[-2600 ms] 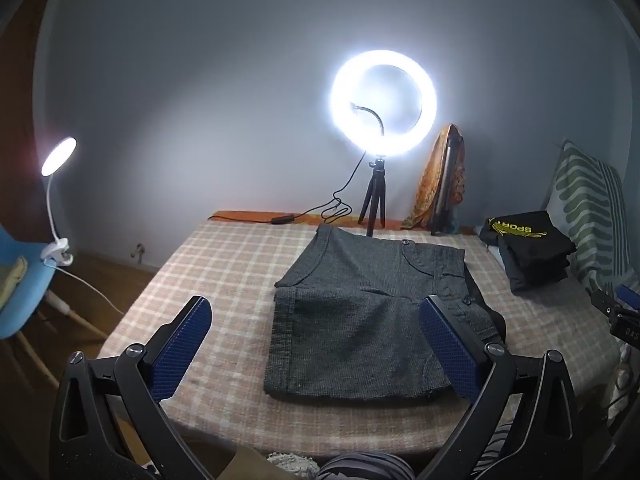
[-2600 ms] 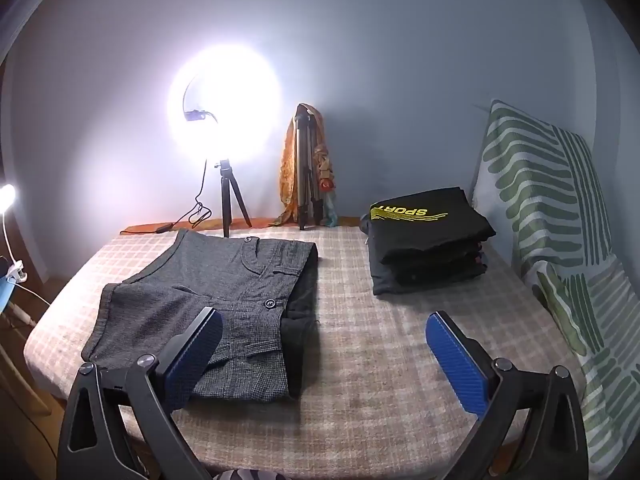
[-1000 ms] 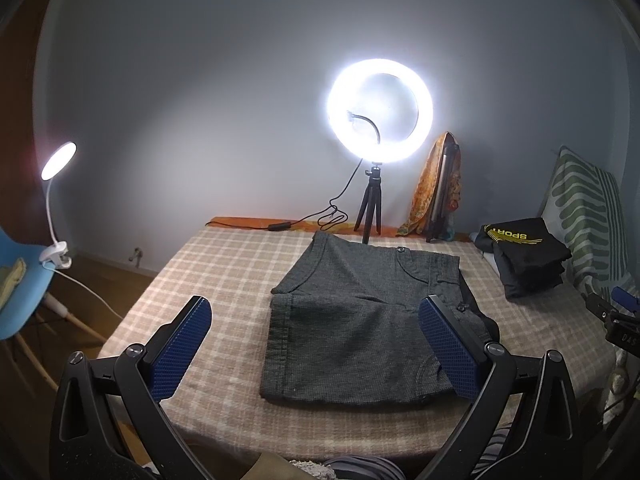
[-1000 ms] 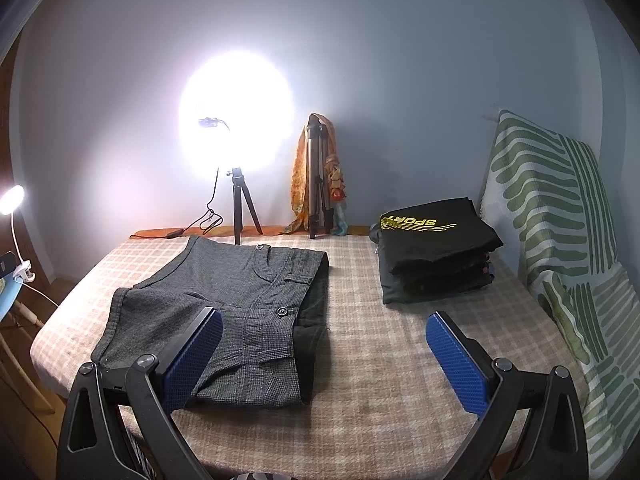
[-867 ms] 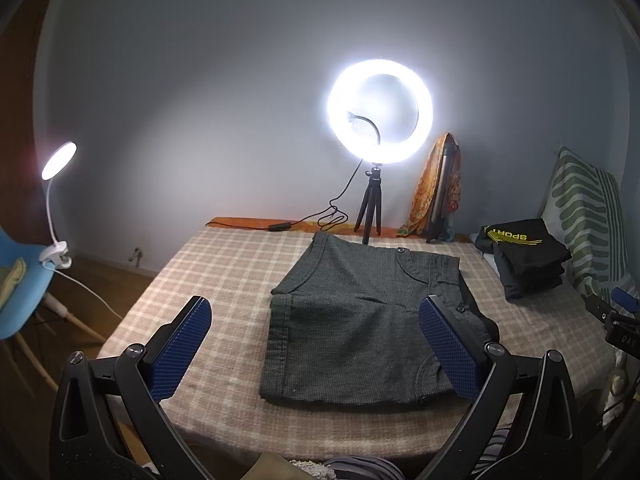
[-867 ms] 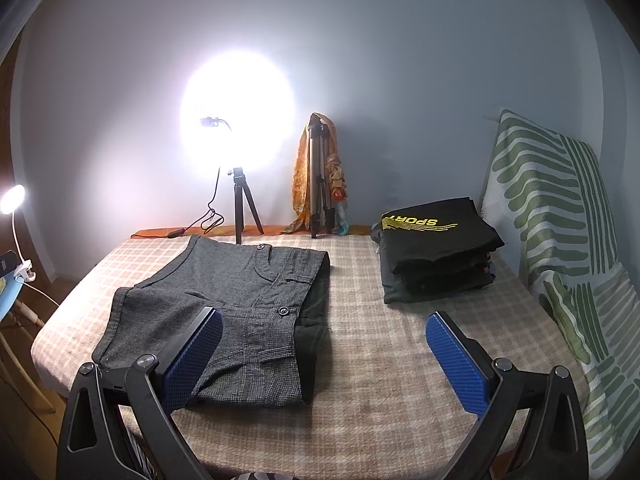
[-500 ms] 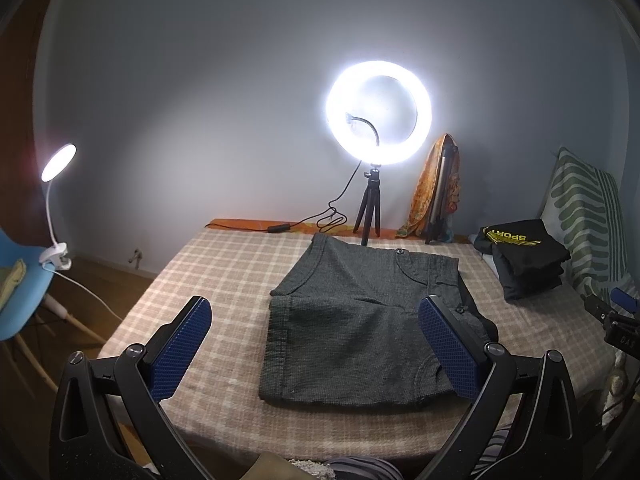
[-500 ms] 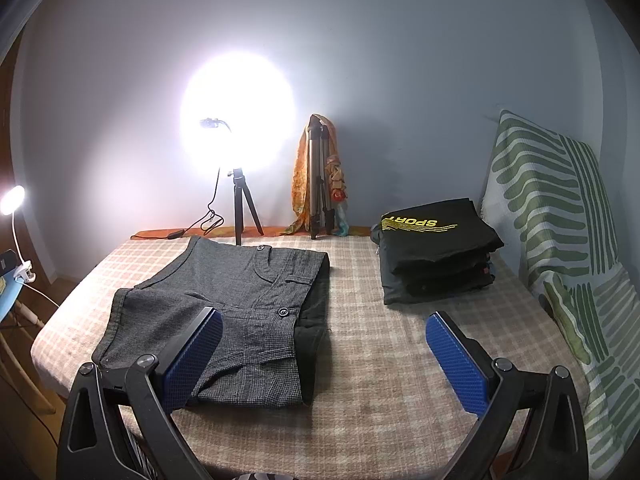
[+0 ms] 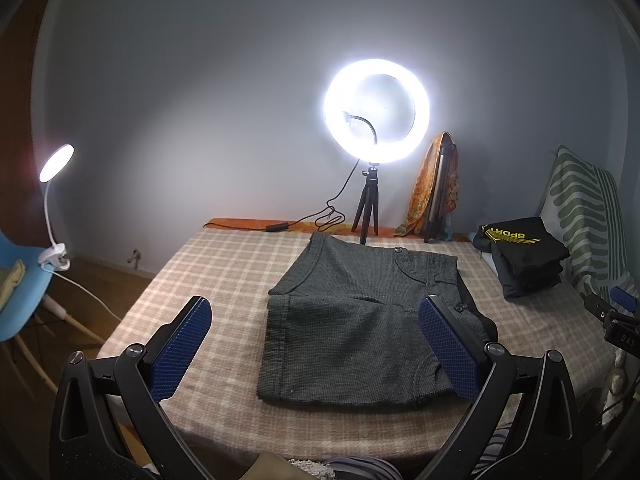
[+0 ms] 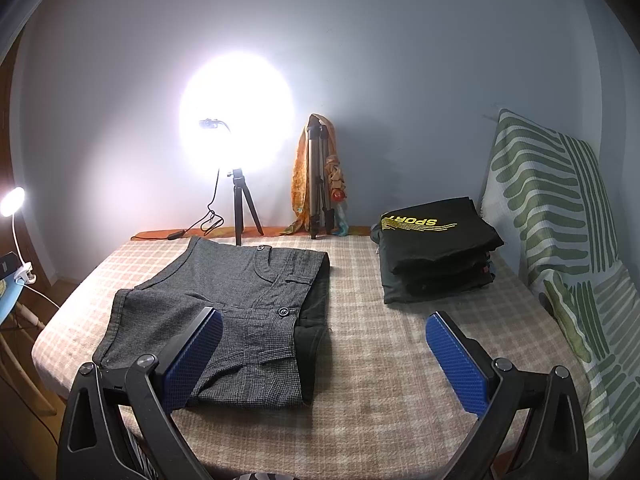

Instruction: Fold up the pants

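Note:
Folded grey checked pants (image 9: pixel 360 320) lie flat on the plaid-covered bed (image 9: pixel 224 272), with a darker layer showing at their right edge. They also show in the right wrist view (image 10: pixel 240 300), left of centre. My left gripper (image 9: pixel 316 344) is open and empty, held back above the bed's near edge, in front of the pants. My right gripper (image 10: pixel 324 348) is open and empty, above the near edge, right of the pants. Neither gripper touches the cloth.
A stack of folded black clothes (image 10: pixel 436 252) sits at the back right of the bed. A lit ring light on a tripod (image 9: pixel 370 208) and a second tripod with an orange cloth (image 10: pixel 318 184) stand at the far edge. A striped pillow (image 10: pixel 560 232) leans right. A blue chair (image 9: pixel 20 296) with a clip lamp stands left.
Both grippers have drawn back and up slightly from the bed since the earliest frames. The pants have not moved, and both grippers stay open.

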`<state>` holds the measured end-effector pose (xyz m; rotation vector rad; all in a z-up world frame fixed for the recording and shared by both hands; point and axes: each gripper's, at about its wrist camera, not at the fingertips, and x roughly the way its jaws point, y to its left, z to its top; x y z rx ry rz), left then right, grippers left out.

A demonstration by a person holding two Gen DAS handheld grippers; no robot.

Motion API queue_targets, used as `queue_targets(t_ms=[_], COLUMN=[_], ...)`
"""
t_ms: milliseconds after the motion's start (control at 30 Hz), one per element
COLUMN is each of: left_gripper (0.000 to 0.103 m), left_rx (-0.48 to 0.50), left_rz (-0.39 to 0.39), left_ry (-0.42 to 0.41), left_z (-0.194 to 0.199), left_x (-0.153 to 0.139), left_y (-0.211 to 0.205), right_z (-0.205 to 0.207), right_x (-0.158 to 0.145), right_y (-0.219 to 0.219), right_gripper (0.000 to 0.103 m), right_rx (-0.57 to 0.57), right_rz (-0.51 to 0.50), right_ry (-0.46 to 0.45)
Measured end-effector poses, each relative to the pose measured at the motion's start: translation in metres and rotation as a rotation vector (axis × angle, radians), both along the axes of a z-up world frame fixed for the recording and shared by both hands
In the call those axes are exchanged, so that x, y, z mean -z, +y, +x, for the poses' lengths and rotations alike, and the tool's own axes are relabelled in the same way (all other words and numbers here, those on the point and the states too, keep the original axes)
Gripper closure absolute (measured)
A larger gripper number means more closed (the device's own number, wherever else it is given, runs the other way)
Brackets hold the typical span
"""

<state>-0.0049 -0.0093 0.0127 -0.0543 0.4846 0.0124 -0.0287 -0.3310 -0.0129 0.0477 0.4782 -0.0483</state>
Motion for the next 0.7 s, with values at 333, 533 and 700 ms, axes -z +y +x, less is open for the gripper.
queue_targets(t_ms=[333,533,700], left_gripper=[0.0,0.0,0.0], left_rx=[-0.002,0.01,0.036], left_rz=[0.019,0.033,0.041], left_ry=[0.008,0.033,0.083], left_z=[0.002,0.01,0.019], left_x=[0.007,0.017,0.03], left_y=[-0.002,0.005,0.016], right_z=[0.003,0.008,0.012], right_x=[0.006,0.011,0.015], right_y=[0.0,0.003,0.004], right_gripper=[0.0,0.0,0.0], right_rx=[-0.005,-0.023,-0.053], right_rz=[0.002,-0.006,-0.017], right_ry=[0.011,0.023,0.029])
